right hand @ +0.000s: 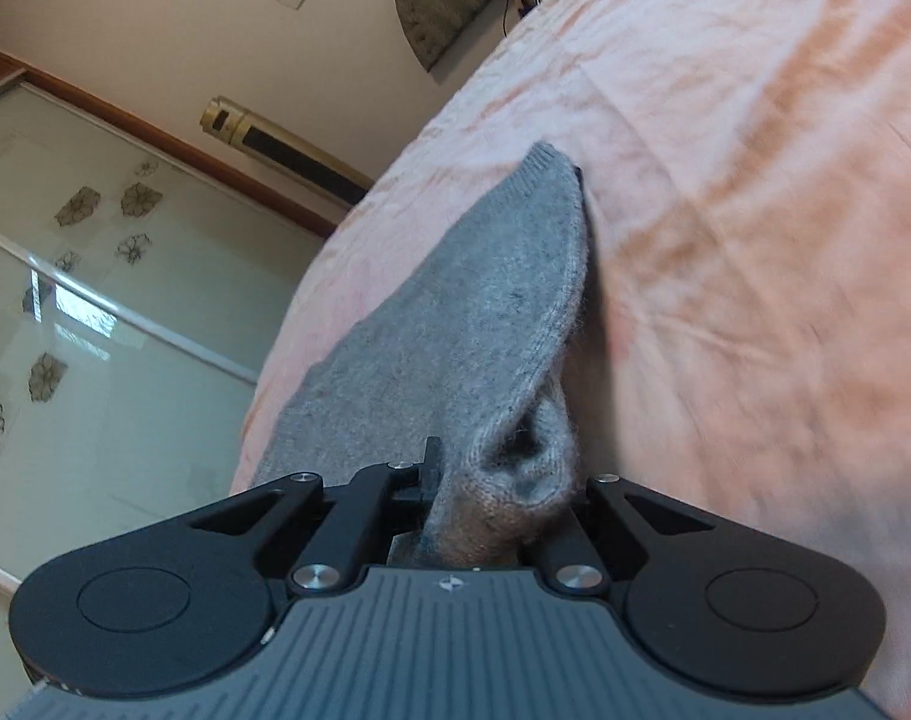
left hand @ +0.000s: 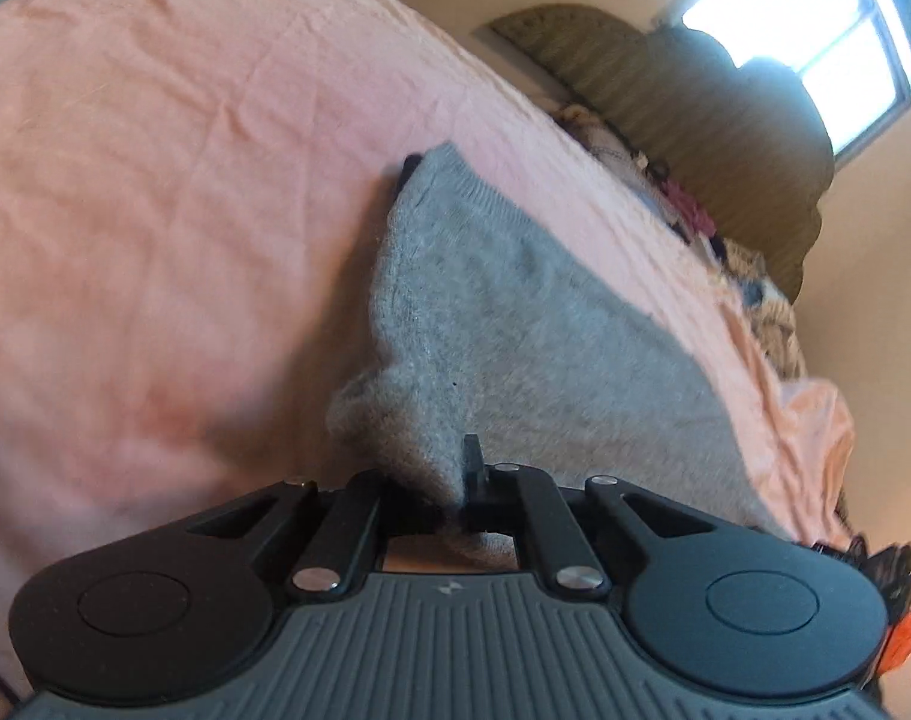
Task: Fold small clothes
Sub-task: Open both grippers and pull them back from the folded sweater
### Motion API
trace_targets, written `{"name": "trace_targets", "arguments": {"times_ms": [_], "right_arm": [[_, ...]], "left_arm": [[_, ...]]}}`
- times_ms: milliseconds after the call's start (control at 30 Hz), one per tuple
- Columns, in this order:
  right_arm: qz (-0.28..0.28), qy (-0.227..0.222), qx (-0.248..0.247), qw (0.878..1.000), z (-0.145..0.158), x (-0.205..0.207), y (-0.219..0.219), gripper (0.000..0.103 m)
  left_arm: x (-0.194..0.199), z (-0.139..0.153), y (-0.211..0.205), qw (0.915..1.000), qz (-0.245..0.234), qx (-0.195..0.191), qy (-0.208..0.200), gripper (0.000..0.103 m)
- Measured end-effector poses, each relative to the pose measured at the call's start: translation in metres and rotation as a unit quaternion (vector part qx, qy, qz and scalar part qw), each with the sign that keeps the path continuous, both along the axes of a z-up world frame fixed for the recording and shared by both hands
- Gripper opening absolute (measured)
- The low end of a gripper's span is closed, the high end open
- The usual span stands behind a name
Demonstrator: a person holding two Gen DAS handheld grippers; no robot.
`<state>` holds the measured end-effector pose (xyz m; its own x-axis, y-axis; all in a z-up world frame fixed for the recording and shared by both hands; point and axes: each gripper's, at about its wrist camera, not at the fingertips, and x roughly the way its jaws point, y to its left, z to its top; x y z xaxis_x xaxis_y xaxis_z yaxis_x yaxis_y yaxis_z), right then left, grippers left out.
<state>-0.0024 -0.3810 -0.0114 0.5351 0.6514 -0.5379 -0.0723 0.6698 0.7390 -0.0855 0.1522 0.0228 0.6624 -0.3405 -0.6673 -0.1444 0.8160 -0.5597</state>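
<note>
Now both tools, left tool [left hand: 455, 498] and right tool [right hand: 485, 498], clamped on grey knit garment [left hand: 503, 324] over pink bedsheet [left hand: 155, 180].

A wrinkled peach-pink bedsheet [left hand: 185, 150] is covering the bed. Daylight is streaming through a bright window [left hand: 815, 42]. Frosted floral-patterned sliding glass doors [right hand: 95, 312] are lining the cream wall [right hand: 125, 18].

No readable text or numbers, only a small white emblem on each gripper body [left hand: 442, 590] [right hand: 449, 584]
</note>
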Motion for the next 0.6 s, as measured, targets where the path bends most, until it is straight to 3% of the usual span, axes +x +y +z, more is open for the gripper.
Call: {"name": "trace_targets", "arguments": {"times_ms": [67,167,200,233,300,367,400,467,500,600], "right_arm": [[0.009,0.012,-0.017,1.0,-0.001,-0.01,-0.007,0.037],[-0.011,-0.03,-0.037,0.999,0.024,0.001,-0.025,0.05],[-0.018,-0.047,-0.051,0.997,0.035,0.012,-0.028,0.052],[-0.019,-0.066,-0.063,0.996,0.045,0.028,-0.029,0.052],[-0.017,-0.088,-0.087,0.992,0.056,0.064,-0.022,0.052],[-0.005,-0.101,-0.129,0.986,0.058,0.108,-0.005,0.052],[-0.004,-0.102,-0.159,0.982,0.055,0.13,0.007,0.052],[0.007,-0.095,-0.204,0.974,0.047,0.167,0.029,0.052],[0.013,-0.09,-0.221,0.971,0.043,0.182,0.039,0.052],[0.045,-0.06,-0.241,0.968,0.025,0.211,0.062,0.052]], "left_arm": [[-0.014,0.001,0.009,0.9995,-0.017,0.027,-0.001,0.008],[-0.009,0.029,0.034,0.9983,-0.037,0.036,-0.025,0.023],[-0.003,0.042,0.04,0.9971,-0.03,0.047,-0.051,0.044],[0.004,0.055,0.043,0.9938,-0.008,0.071,-0.085,0.076],[0.032,0.072,0.041,0.9818,0.028,0.129,-0.137,0.099],[0.076,0.071,0.031,0.9731,0.024,0.174,-0.149,0.099],[0.105,0.064,0.023,0.9715,0.021,0.194,-0.134,0.098],[0.154,0.047,0.009,0.9699,0.003,0.219,-0.105,0.088],[0.176,0.038,0.0,0.969,-0.009,0.231,-0.086,0.075],[0.22,0.01,-0.026,0.9617,-0.045,0.268,-0.034,0.057]]}}
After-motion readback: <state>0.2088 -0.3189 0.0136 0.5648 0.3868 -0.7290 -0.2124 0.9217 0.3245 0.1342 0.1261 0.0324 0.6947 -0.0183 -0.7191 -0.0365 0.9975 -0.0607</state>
